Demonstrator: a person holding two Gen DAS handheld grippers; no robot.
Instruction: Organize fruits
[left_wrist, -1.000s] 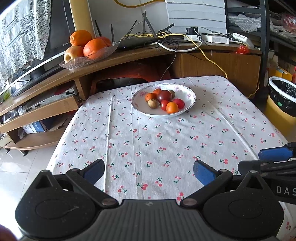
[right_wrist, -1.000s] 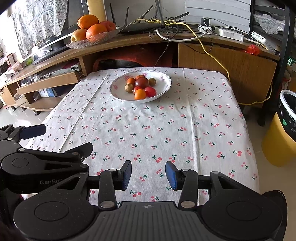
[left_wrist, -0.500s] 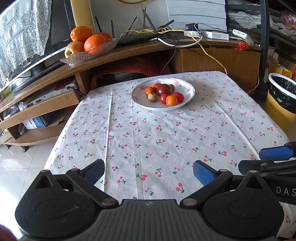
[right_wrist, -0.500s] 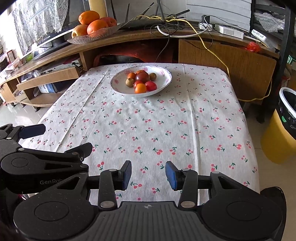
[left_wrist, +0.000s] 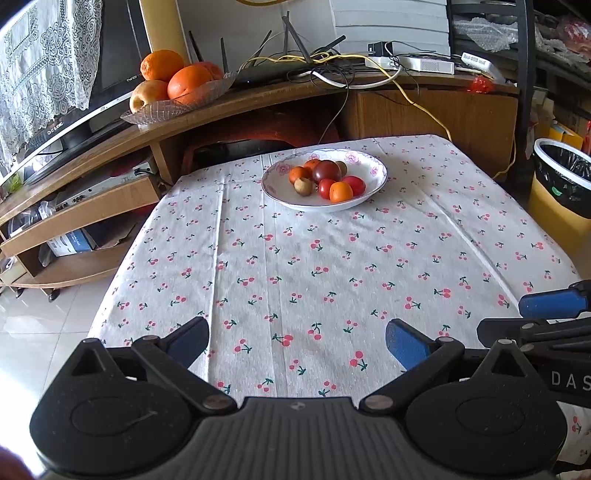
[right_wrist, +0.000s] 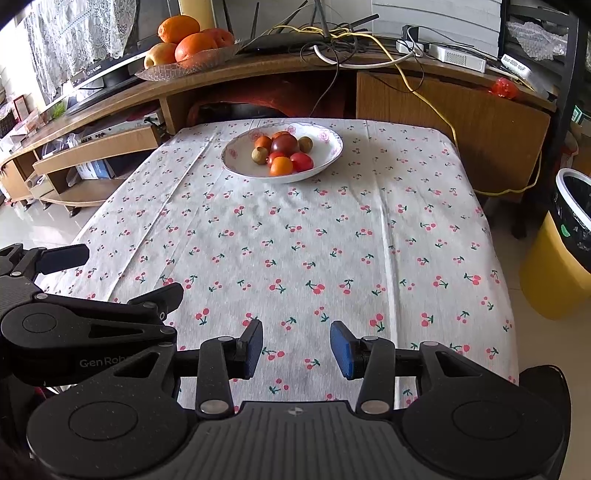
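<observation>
Well ahead of both claws, fruit bowl (left_wrist: 373, 184) sits at tabletop (left_wrist: 295, 266) far end. Left claw (left_wrist: 297, 341) spread wide, empty; right claw (right_wrist: 296, 349) parted, empty.

Upper left of my view: a television (left_wrist: 107, 62) under lace cloth (left_wrist: 44, 62). Top centre: a router (right_wrist: 291, 38) among cables (left_wrist: 424, 99). Right edge: a yellow bin (right_wrist: 557, 273). Centre: cherry-print tablecloth (left_wrist: 314, 266).

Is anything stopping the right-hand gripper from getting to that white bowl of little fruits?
Probably not. The right gripper is open and holds nothing, and only bare tablecloth lies between it and the white bowl. The bowl sits near the table's far end, so the person would have to carry the gripper forward.
</observation>
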